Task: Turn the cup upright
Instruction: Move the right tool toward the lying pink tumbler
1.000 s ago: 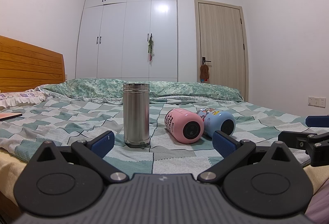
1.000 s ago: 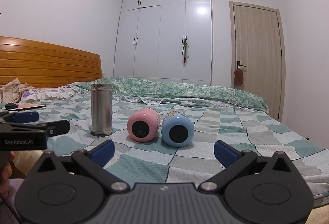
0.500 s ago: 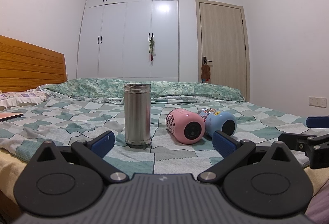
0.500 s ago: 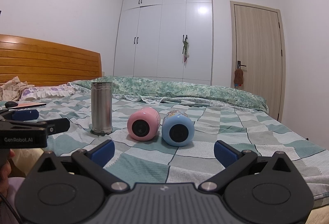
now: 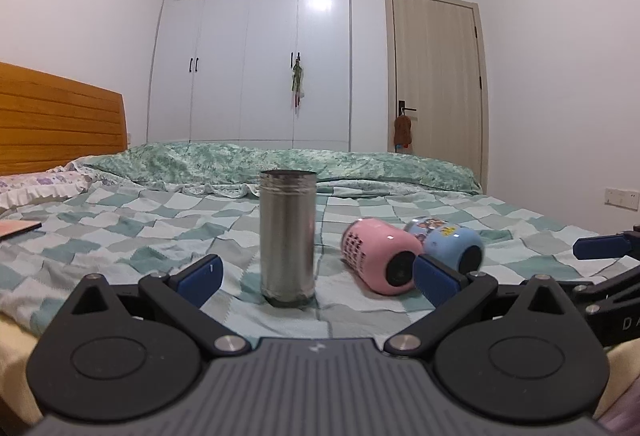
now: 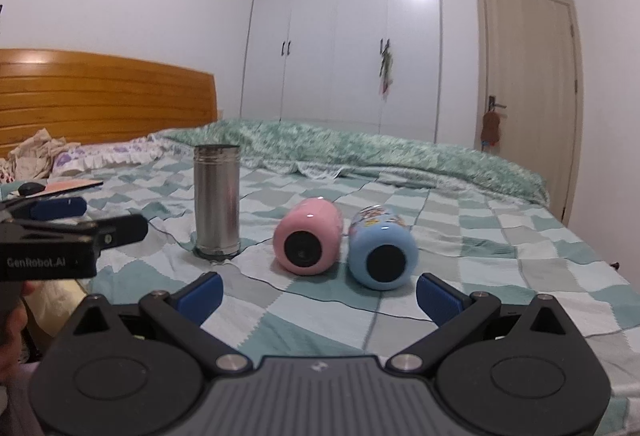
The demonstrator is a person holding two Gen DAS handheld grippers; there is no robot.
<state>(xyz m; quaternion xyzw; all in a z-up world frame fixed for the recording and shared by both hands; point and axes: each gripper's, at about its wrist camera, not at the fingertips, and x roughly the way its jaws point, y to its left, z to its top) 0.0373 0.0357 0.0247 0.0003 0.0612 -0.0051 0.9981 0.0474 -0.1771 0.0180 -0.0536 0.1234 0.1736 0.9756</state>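
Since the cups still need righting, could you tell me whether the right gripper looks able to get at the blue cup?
Probably yes. The right gripper is open and the blue cup lies just ahead with bare bedspread between; the pink cup crowds its left side.

On my bed (image 6: pixel 500 248), checkered cover, I find a steel cup (image 6: pixel 216 201) standing upright, a pink cup (image 6: pixel 309 236) and blue cup (image 6: pixel 381 248) lying side by side, touching.

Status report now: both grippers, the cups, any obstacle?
Left gripper open, right gripper open, both empty. Pink cup and blue cup lying sideways. Steel cylinder cup upright. Path clear.
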